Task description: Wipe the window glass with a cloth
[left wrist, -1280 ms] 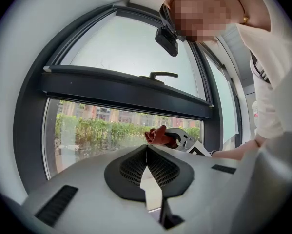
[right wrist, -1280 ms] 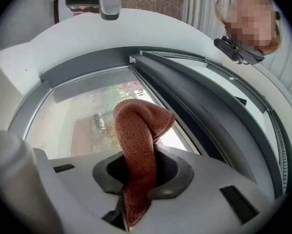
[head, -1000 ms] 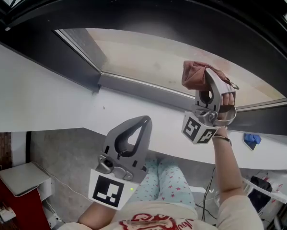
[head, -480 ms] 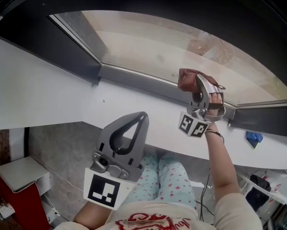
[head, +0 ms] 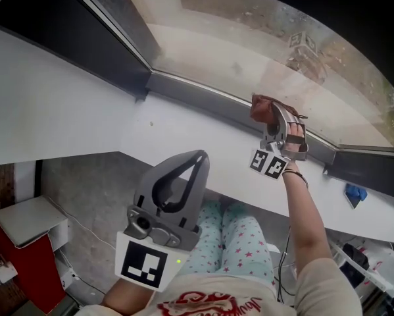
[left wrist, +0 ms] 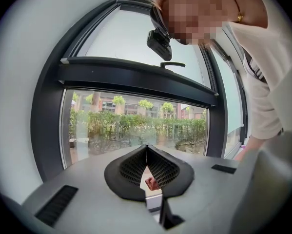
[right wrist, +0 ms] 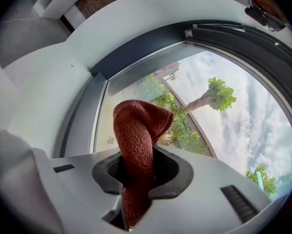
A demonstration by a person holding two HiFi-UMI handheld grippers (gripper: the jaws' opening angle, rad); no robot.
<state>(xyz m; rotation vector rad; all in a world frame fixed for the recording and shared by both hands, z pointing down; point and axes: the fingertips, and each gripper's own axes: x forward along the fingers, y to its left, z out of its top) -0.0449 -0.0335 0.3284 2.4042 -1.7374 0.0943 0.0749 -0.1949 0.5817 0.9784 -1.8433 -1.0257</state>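
Observation:
A reddish-brown cloth [head: 264, 105] is bunched in my right gripper [head: 275, 112], whose jaws are shut on it. It sits at the bottom edge of the window glass [head: 249, 51], right above the dark frame bar [head: 203, 91]. In the right gripper view the cloth [right wrist: 138, 130] rises from between the jaws of the right gripper [right wrist: 136, 172] and droops toward the glass [right wrist: 194, 91]. My left gripper [head: 198, 157] hangs low over the floor, short of the sill, shut and holding nothing. The left gripper [left wrist: 146, 148] points at the glass [left wrist: 136, 126] from a distance.
A white sill [head: 85, 110] runs below the window, and a small blue item [head: 356, 193] lies on it at the far right. A white box [head: 32, 229] and a red object [head: 25, 282] stand on the floor at lower left. Dark window frames [left wrist: 136, 79] cross the left gripper view.
The head view has tilted up and shows more glass. My right gripper has carried the cloth down from the pane to its bottom edge. The left gripper has hardly moved.

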